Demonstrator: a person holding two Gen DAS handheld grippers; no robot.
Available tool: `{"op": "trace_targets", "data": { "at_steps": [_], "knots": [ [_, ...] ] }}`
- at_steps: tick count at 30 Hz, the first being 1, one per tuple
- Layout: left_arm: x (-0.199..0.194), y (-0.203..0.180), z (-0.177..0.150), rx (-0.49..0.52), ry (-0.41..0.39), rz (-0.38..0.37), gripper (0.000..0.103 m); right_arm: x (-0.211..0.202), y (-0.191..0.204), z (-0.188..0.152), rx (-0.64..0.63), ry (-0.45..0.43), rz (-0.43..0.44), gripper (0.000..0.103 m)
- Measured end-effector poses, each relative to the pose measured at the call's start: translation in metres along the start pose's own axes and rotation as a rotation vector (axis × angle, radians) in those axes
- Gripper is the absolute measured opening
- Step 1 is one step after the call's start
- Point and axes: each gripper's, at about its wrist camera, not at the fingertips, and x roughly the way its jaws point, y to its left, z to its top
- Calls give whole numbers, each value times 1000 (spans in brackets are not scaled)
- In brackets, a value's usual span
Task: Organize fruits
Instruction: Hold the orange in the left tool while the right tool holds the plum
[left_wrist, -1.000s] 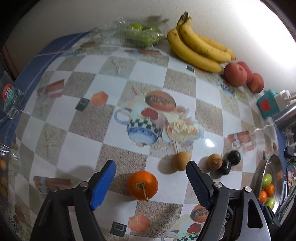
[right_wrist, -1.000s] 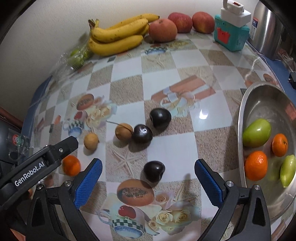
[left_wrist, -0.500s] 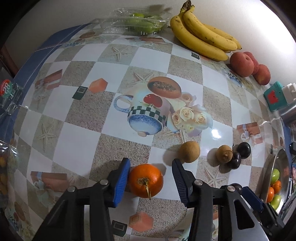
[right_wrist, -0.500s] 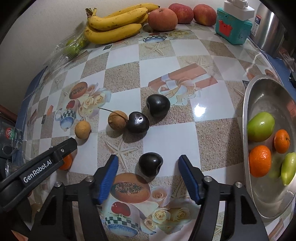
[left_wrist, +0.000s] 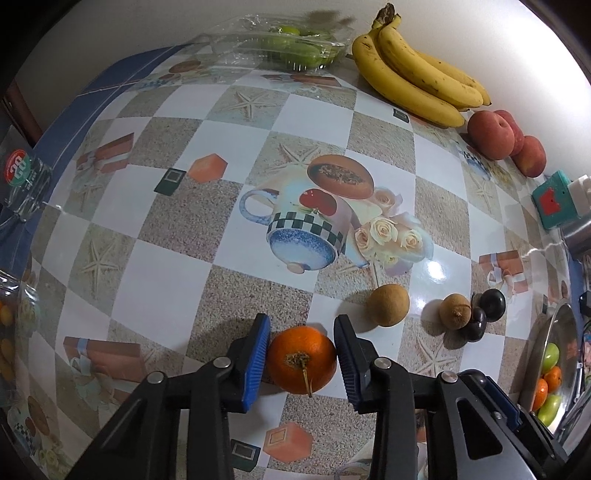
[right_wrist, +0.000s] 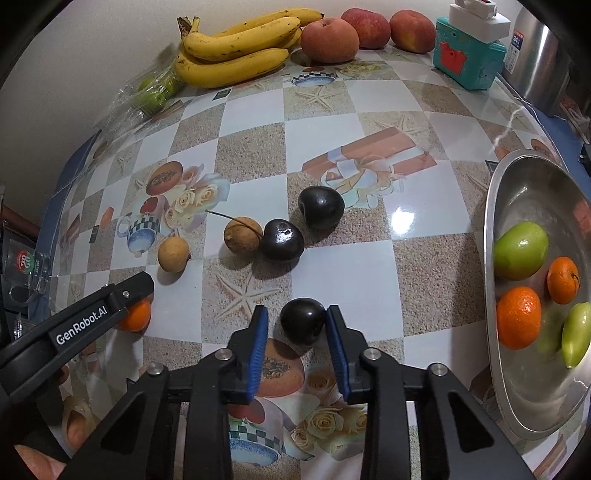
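The counter (left_wrist: 155, 280) is covered by a checked printed cloth; its edges are cut off in both views. A steel bowl (right_wrist: 517, 413) is seen at the right, partly cropped, with green and orange fruit inside. Bananas (right_wrist: 236, 55) and peaches (right_wrist: 328, 38) are set along the back wall. The left gripper (left_wrist: 301, 356) is closing its jaws on an orange (left_wrist: 301, 358) resting on the counter; both pads appear to touch it. In the right wrist view this orange is largely hidden behind the left gripper's arm. The right gripper (right_wrist: 295, 326) is closing its jaws around a dark plum (right_wrist: 303, 321); the right pad touches it, while contact at the left pad cannot be confirmed.
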Motion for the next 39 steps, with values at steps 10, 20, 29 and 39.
{"op": "trace_targets", "data": {
  "at_steps": [10, 20, 29, 39],
  "knots": [
    [-6, 0, 2, -12, -14, 5, 38, -7, -3, 1, 25, -3, 43, 24],
    [-25, 3, 10, -30, -69, -1, 34, -19, -5, 3, 39, -22, 66, 23],
    [-29, 6, 12, -43, -80, -14, 29, -24, -7, 4, 53, -29, 77, 23],
    [-23, 11, 8, -57, -49, 1, 78, -24, -8, 5, 57, -23, 80, 23]
  ]
}}
